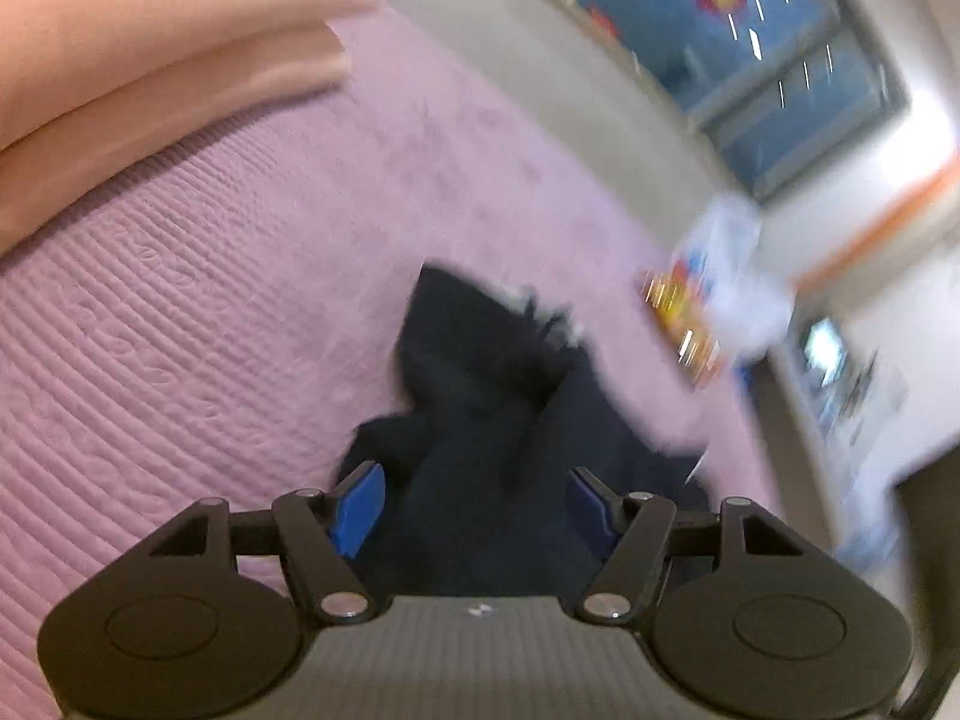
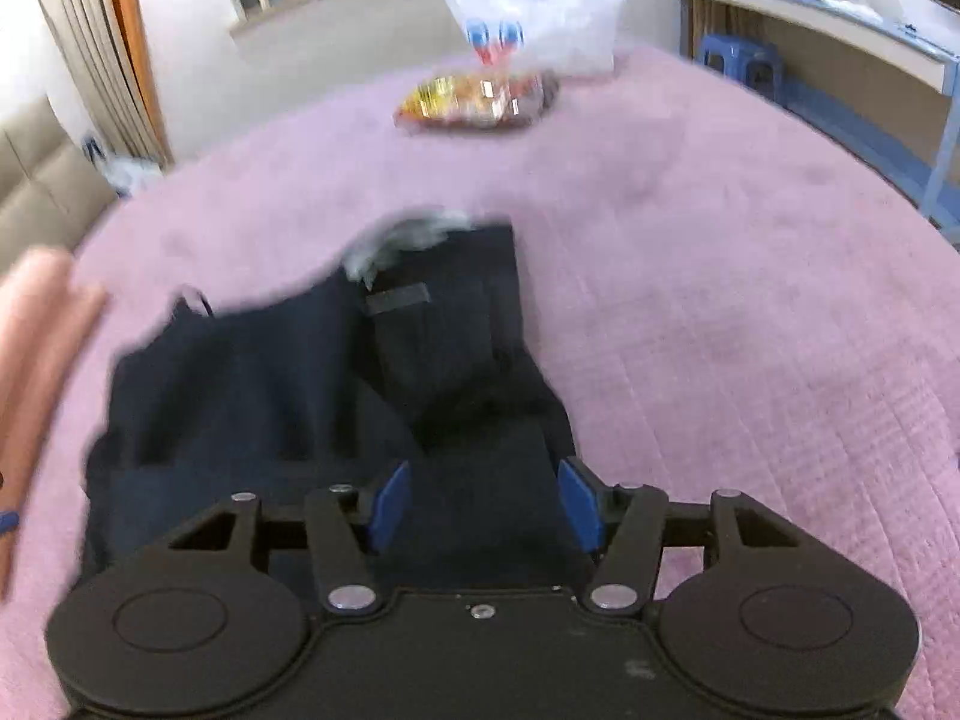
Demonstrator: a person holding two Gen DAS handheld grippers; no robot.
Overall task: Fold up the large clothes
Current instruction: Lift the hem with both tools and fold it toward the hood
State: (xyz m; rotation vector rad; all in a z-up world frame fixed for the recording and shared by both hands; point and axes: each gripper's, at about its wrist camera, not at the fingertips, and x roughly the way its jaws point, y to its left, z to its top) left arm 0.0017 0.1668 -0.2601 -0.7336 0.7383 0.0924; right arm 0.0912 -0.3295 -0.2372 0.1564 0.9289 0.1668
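A: Left claw (image 1: 477,507) — what am I seeing?

B: I am holding it with both blue pads (image 1: 360,507) standing well apart. The dark navy garment (image 1: 480,420) is lying under and ahead of the gap, but the pads are not pressing on it. Nothing gripped.

A: Right claw (image 2: 483,504)?

B: Same entry. I am keeping its pads (image 2: 389,504) spread wide, with dark cloth showing in the gap below; the pads are standing clear of it. No hold.

A: Where is the garment lying?

B: It is lying in a rumpled heap on the pink quilted bed cover (image 2: 750,330), close in front of both claws. In the right wrist view a flat folded panel with a small dark rectangular patch is sitting on top, and a grey fuzzy edge (image 2: 414,228) is showing at its far end. Edges are blurring; finer detail I cannot tell.

A: Anything else on the bed?

B: A folded peach-pink cloth (image 1: 150,54) is lying to the left of the garment, apart from it. At the far side a snack packet (image 2: 474,99) is lying just in front of a white plastic bag (image 2: 540,6), both well apart from the garment.
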